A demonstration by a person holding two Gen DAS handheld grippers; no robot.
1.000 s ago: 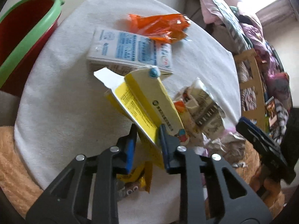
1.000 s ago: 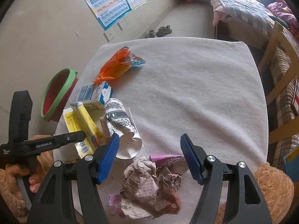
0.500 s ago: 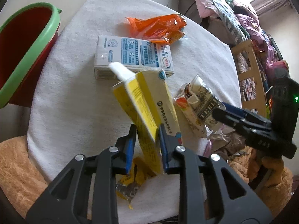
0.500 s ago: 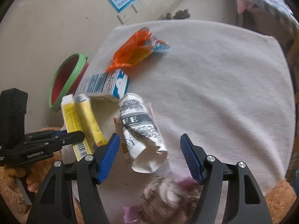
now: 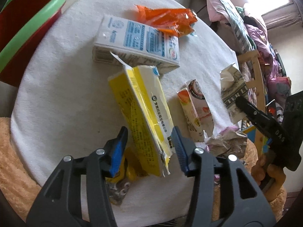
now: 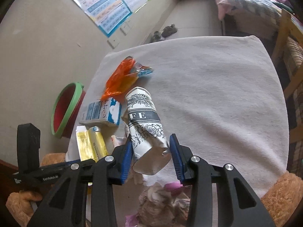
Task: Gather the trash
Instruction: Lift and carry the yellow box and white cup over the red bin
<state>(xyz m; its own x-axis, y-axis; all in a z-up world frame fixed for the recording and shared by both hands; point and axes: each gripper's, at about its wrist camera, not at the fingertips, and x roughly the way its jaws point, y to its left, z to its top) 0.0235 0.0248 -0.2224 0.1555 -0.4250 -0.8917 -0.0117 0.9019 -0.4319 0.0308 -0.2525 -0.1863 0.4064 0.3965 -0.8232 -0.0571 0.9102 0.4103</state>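
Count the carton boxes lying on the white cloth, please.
2. The blue-and-white carton lies beside the orange wrapper; the torn yellow carton lies in front of it, between the left gripper's open jaws. Others may hide under the crumpled paper.

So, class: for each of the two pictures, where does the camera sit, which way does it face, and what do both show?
Left wrist: on the left gripper, facing down at the yellow carton; its own jaws show.
Right wrist: on the right gripper, facing down at the paper cup; its own jaws show.
Shared: both cartons, cup, orange wrapper, red bin.
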